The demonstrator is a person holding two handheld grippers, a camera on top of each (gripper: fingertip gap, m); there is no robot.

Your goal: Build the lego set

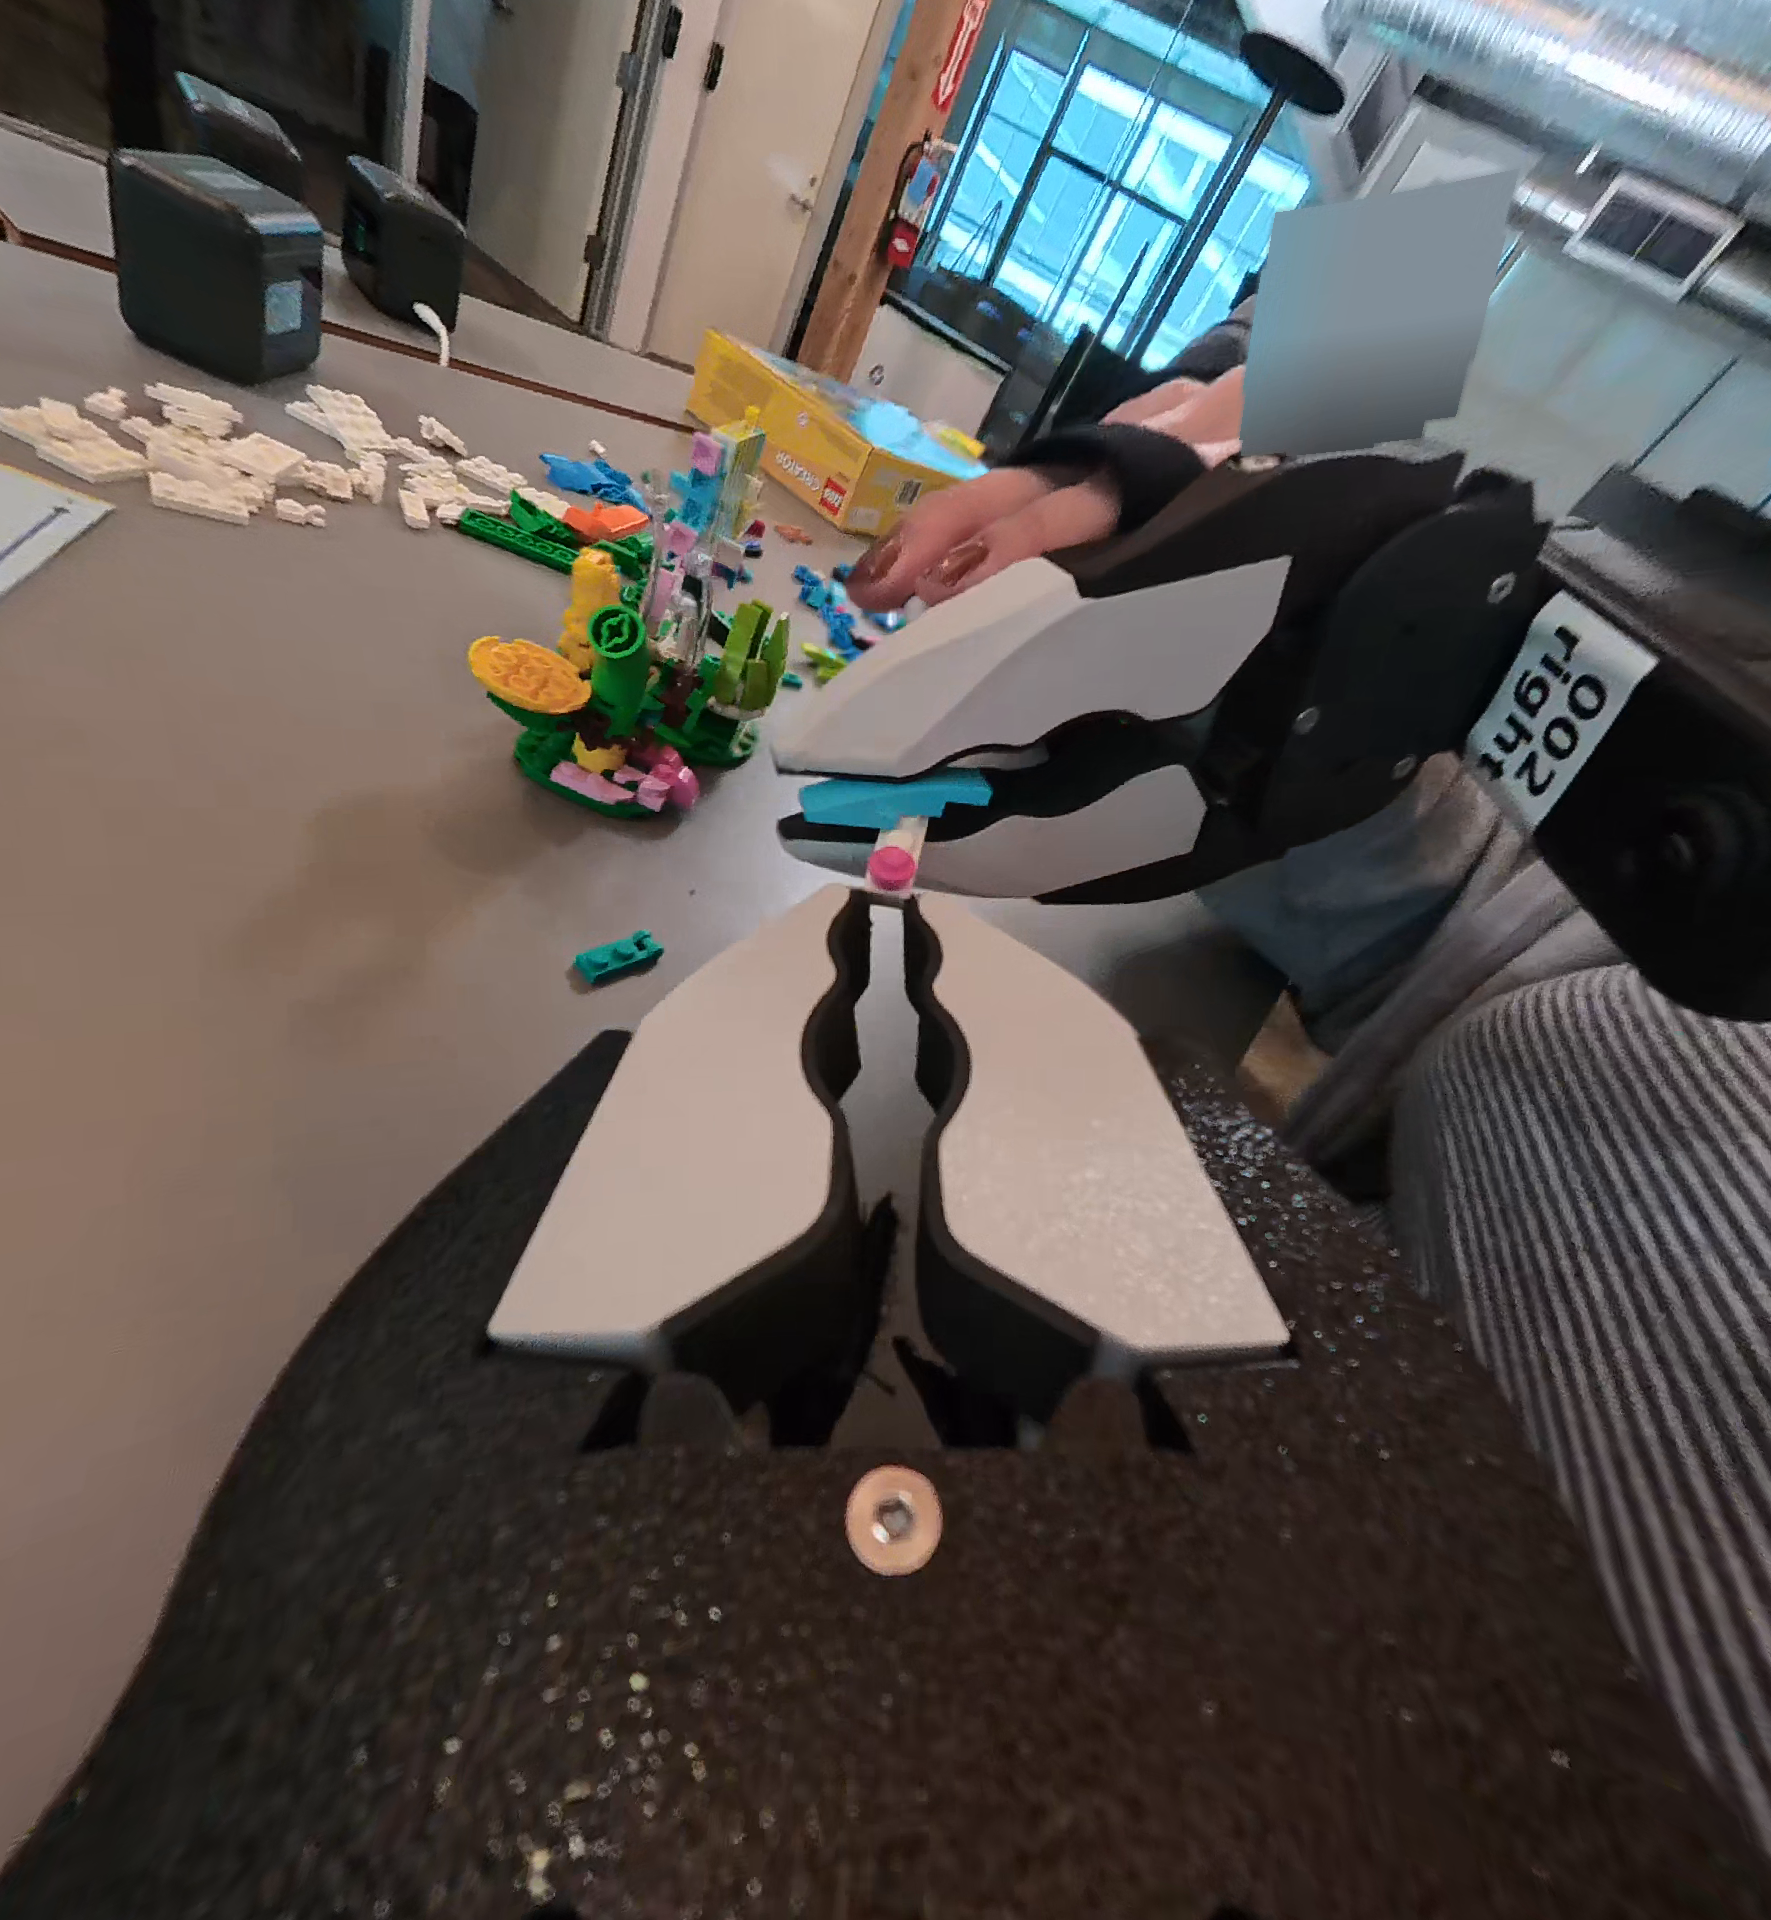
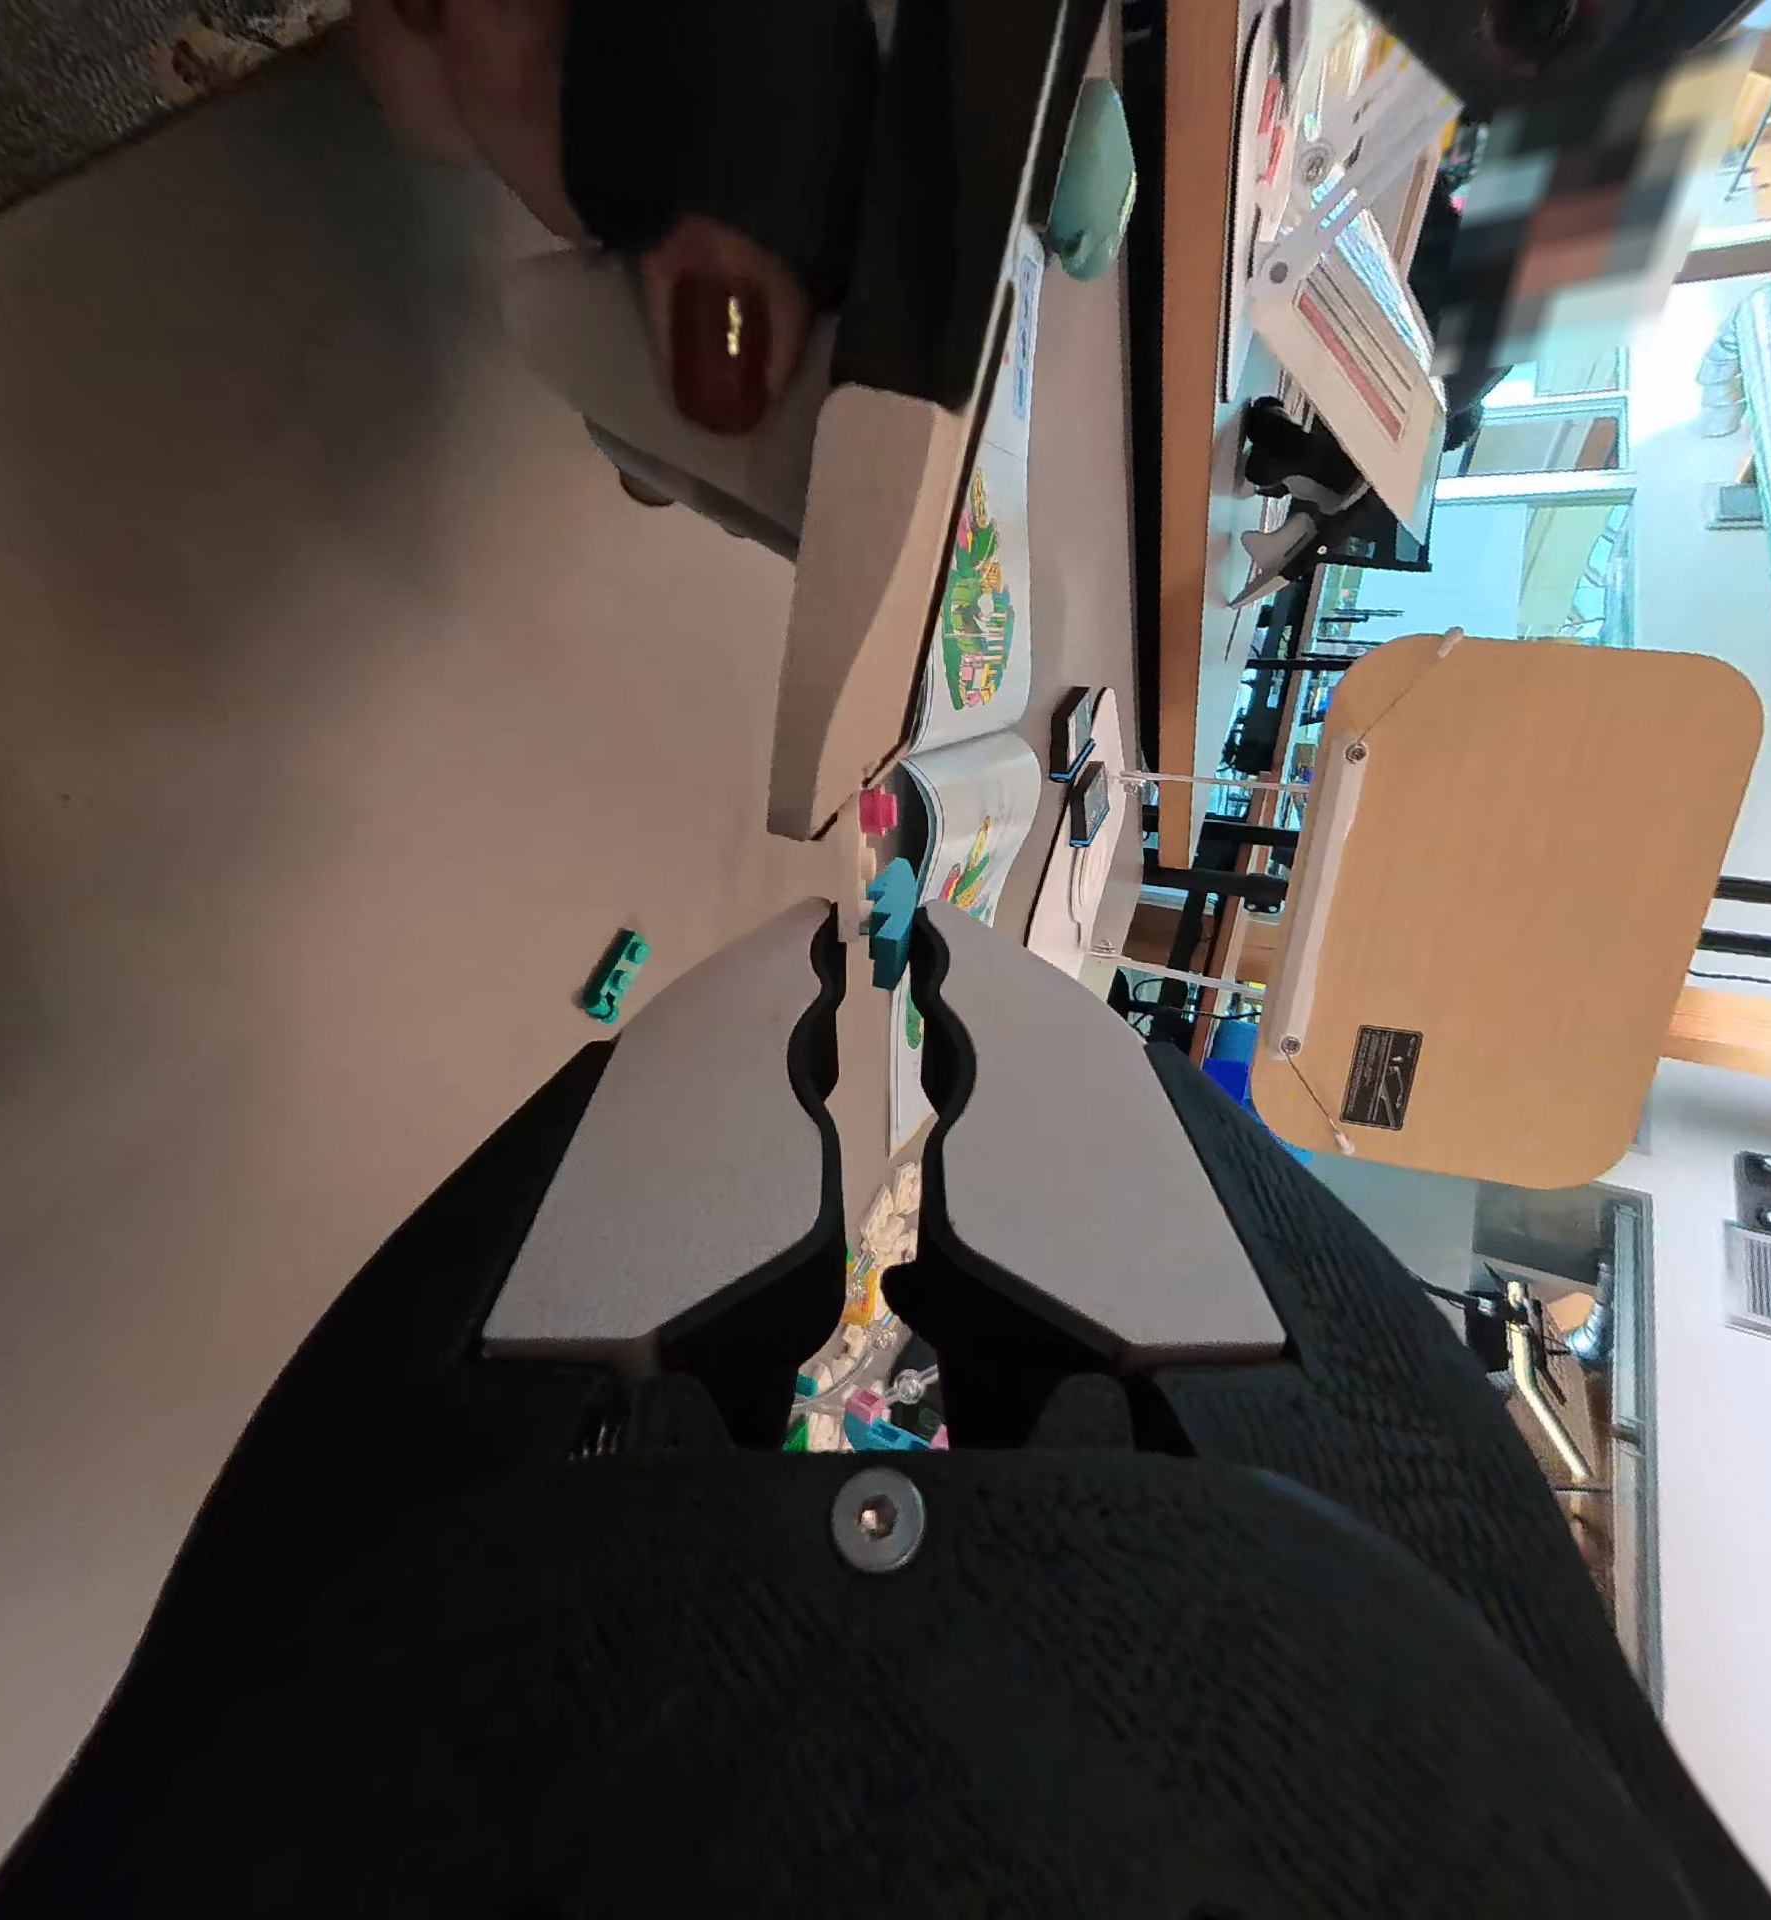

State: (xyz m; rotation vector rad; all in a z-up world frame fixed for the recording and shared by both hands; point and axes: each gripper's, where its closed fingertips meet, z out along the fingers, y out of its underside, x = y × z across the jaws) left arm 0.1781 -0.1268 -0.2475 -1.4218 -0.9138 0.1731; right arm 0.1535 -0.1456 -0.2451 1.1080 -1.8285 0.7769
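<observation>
Partly built: green-based coral model standing mid-bench, loose white plates and coloured bricks unsorted toward the far edge — much left. Right gripper fingers pinched on a blue plate; left gripper fingers nearly closed on a white bar with pink stud, joining mid-air. Teal piece lying just beside.

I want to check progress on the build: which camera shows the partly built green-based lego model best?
The left wrist view: the lego model stands whole on the table, with its yellow flower and green base clear, beyond the left hand-held gripper. The right wrist view shows only slivers of coloured pieces through the gap between its own gripper's fingers.
</observation>
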